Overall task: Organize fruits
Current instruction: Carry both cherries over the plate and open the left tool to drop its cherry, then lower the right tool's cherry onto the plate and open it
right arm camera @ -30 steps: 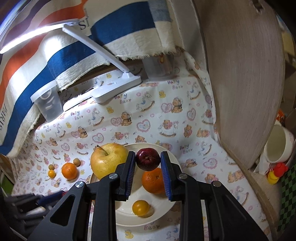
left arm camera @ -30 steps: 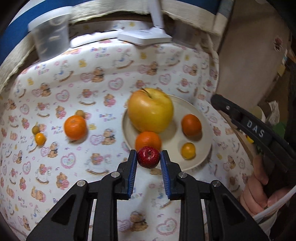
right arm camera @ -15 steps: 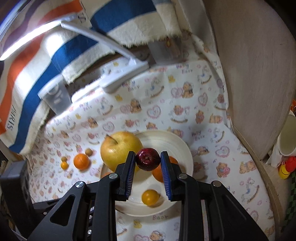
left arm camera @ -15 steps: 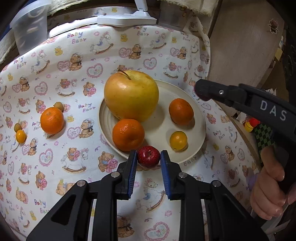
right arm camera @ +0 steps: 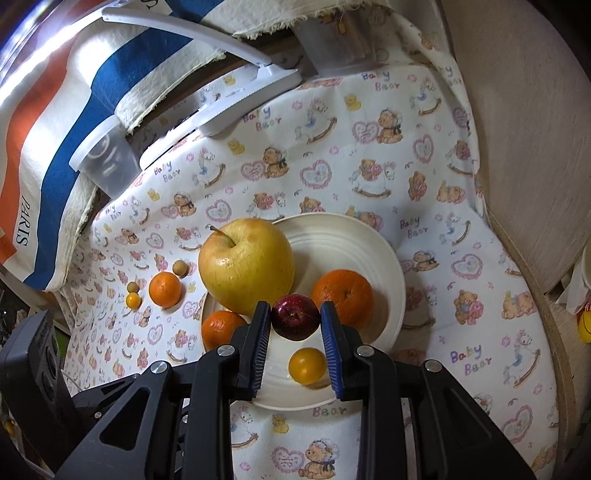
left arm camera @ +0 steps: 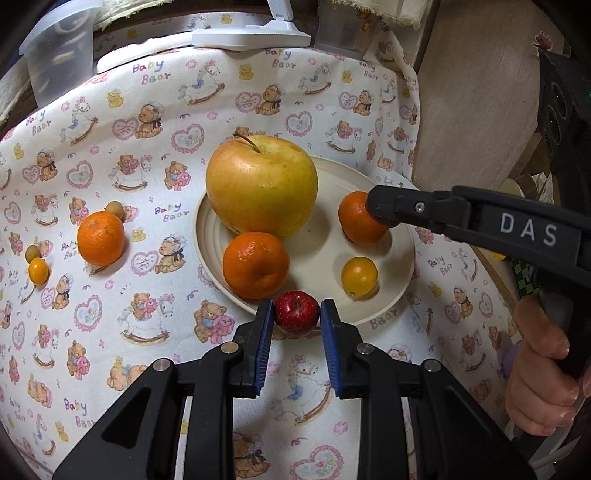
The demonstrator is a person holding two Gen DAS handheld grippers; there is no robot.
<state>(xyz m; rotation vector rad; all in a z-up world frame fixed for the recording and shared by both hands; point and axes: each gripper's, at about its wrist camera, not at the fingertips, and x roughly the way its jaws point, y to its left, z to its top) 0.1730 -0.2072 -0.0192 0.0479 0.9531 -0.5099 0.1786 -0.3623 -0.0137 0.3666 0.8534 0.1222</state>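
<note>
My left gripper (left arm camera: 296,314) is shut on a small red apple (left arm camera: 296,312), held at the near rim of the cream plate (left arm camera: 400,291). My right gripper (right arm camera: 295,321) is shut on a dark red apple (right arm camera: 295,322), held above the plate (right arm camera: 369,254); its arm crosses the left wrist view (left arm camera: 480,221). On the plate lie a big yellow apple (left arm camera: 261,184), two oranges (left arm camera: 255,264) (left arm camera: 360,218) and a small yellow fruit (left arm camera: 358,275). On the cloth to the left lie an orange (left arm camera: 100,237) and several small fruits (left arm camera: 38,270).
A white desk lamp base (left arm camera: 251,37) and two clear plastic containers (left arm camera: 59,55) (left arm camera: 343,26) stand at the back. A striped cloth (right arm camera: 74,92) hangs behind. A wooden board (right arm camera: 517,129) borders the right side.
Both grippers moved closer over the plate, each still holding its apple. The right gripper's arm now reaches over the plate's right orange in the left wrist view.
</note>
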